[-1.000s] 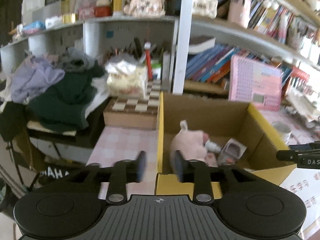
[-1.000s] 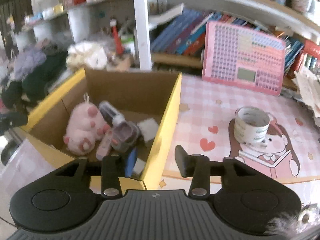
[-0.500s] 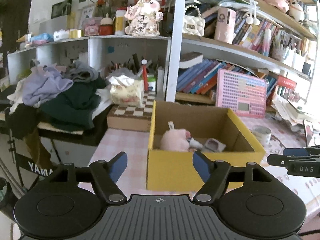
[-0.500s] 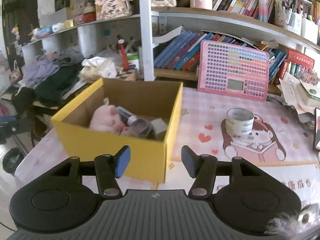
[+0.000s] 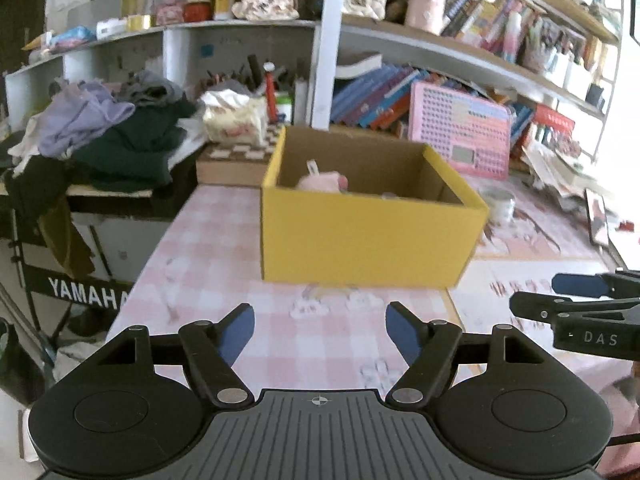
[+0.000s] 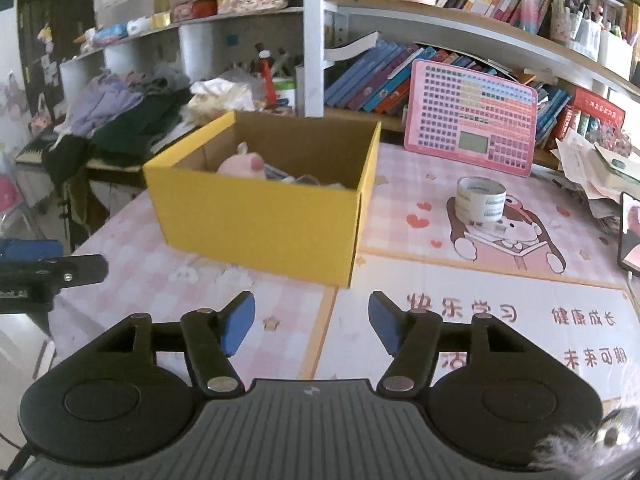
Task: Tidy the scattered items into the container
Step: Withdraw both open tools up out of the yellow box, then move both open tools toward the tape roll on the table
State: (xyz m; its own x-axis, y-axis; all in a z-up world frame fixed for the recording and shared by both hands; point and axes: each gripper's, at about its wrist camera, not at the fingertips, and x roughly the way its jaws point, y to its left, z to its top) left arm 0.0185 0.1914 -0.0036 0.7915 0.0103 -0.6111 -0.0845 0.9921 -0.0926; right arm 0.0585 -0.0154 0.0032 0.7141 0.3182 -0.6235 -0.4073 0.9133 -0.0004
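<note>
A yellow cardboard box (image 5: 368, 236) (image 6: 260, 224) stands on the pink checked table, with a pink plush toy (image 5: 322, 181) (image 6: 242, 164) and other small items inside it. My left gripper (image 5: 320, 328) is open and empty, held back from the box's front wall. My right gripper (image 6: 312, 320) hovers in front of the box's right corner, its jaws opening with nothing between them. A roll of clear tape (image 6: 481, 199) (image 5: 498, 204) sits on the table to the right of the box. Each gripper shows at the edge of the other's view.
A pink keypad toy (image 6: 470, 118) leans against books on the shelf behind. A pile of clothes (image 5: 112, 136) lies at the left, over a keyboard stand. Papers (image 6: 596, 168) and a phone (image 6: 630, 232) lie at the right. The table's left edge (image 5: 156, 248) is near.
Both grippers have pulled back from over the box toward the table's front, and both have opened wider. The box now appears smaller and whole in each view.
</note>
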